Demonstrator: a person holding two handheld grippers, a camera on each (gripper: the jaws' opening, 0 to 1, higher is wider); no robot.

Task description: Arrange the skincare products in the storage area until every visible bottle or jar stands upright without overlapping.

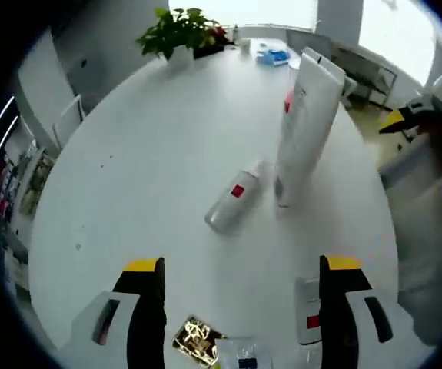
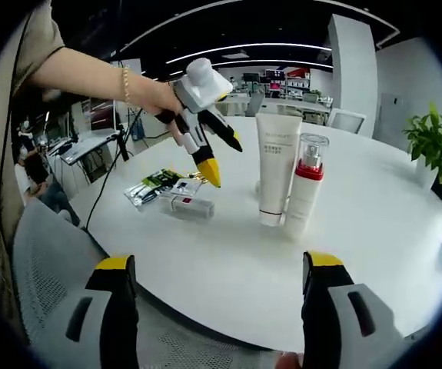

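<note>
A tall white tube (image 1: pixel 305 131) stands upright on the round white table (image 1: pixel 144 169). Beside its base a white bottle (image 1: pixel 234 201) with a red label lies on its side. A pump bottle (image 2: pixel 305 188) with a red collar and clear cap stands upright next to the tube (image 2: pixel 276 165). A small white box (image 2: pixel 190 205) with a red label lies flat near the table edge, under my left gripper (image 2: pixel 222 157), which a hand holds open above it. In its own view the left gripper (image 1: pixel 242 265) is empty. My right gripper (image 2: pixel 221 265) is open and empty, short of the table edge.
Flat sachets (image 2: pixel 153 184), one of them gold (image 1: pixel 196 338), lie beside the small box (image 1: pixel 308 319). A potted plant (image 1: pixel 182 32) and a blue item (image 1: pixel 273 55) sit at the table's far side. A grey mesh chair (image 2: pixel 44 261) stands close to the table edge.
</note>
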